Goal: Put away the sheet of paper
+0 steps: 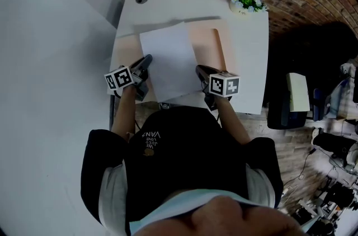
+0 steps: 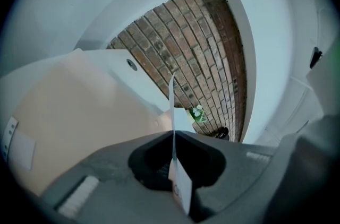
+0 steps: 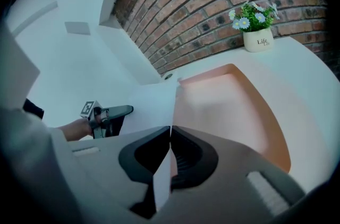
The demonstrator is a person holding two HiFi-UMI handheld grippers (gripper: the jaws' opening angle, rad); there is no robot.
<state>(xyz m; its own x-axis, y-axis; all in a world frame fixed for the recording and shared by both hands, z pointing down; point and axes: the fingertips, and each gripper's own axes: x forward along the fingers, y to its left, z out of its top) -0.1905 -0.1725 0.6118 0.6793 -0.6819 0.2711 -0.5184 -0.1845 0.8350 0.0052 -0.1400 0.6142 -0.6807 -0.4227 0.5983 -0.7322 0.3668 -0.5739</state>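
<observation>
I've the left gripper [image 1: 146, 61] and right gripper [image 1: 200, 69] clamped on the sheet of paper [image 1: 169, 57] (eight and four o'clock), seemingly to keep it taut.

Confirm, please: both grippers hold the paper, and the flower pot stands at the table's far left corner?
No: the flower pot stands at the table's far right corner, as the head view shows. The left gripper and right gripper do hold the paper.

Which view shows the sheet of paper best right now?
Head view: the whole sheet of paper shows from above, pinched by the left gripper and right gripper. The left gripper view shows only its edge; the right gripper view shows part of its face.
</observation>
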